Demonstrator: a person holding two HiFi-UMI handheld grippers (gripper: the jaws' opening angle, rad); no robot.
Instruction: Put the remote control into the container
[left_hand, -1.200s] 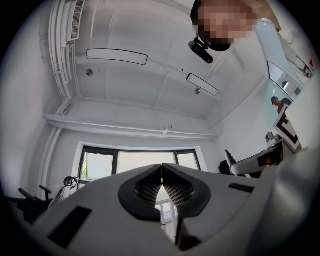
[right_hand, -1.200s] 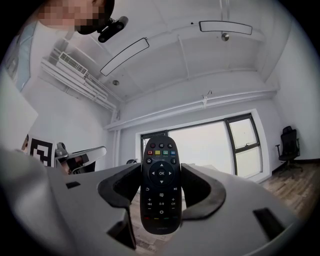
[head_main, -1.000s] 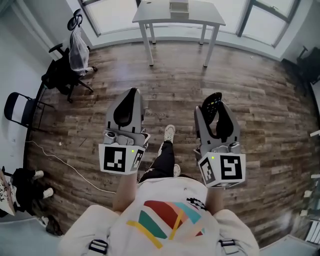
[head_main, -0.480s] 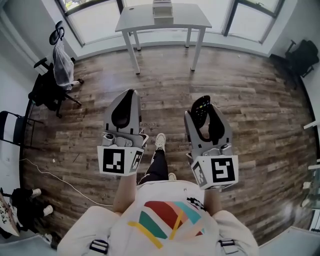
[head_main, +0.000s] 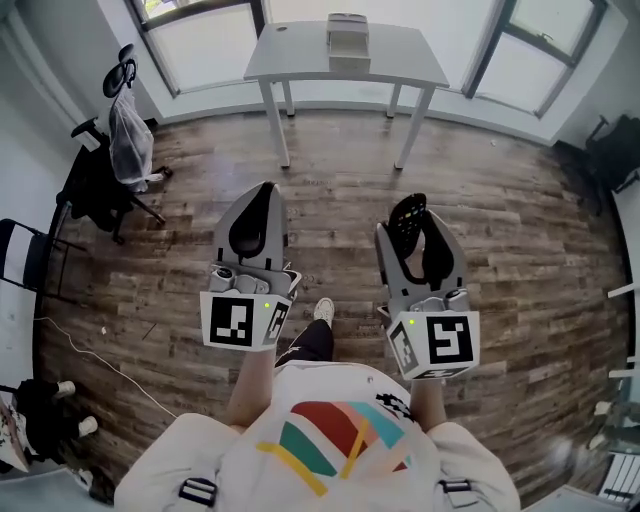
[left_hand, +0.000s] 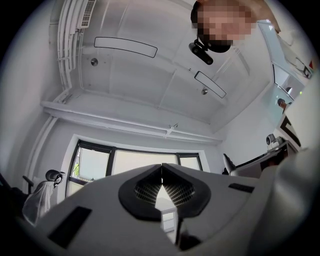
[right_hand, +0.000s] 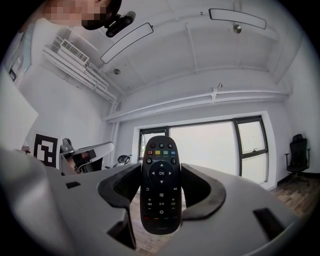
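A black remote control (right_hand: 160, 184) with coloured buttons stands upright between the jaws of my right gripper (right_hand: 161, 186), which is shut on it. In the head view the remote (head_main: 405, 216) sticks out past the right gripper (head_main: 420, 240), held above the floor. My left gripper (head_main: 252, 215) is beside it at the left, tips together and nothing in them; in the left gripper view the left gripper (left_hand: 161, 186) is shut and points toward the windows. A grey box-like container (head_main: 347, 40) sits on the white table (head_main: 400, 58) ahead.
The floor is wood planks (head_main: 520, 230). A black office chair (head_main: 105, 180) with a bag over it stands at the left, a folding chair (head_main: 20, 255) further left. Another dark chair (head_main: 615, 155) is at the right. A cable (head_main: 110, 360) lies on the floor.
The table and container have come nearer in the head view and shifted a little right. Both grippers stay side by side, the right still holding the remote.
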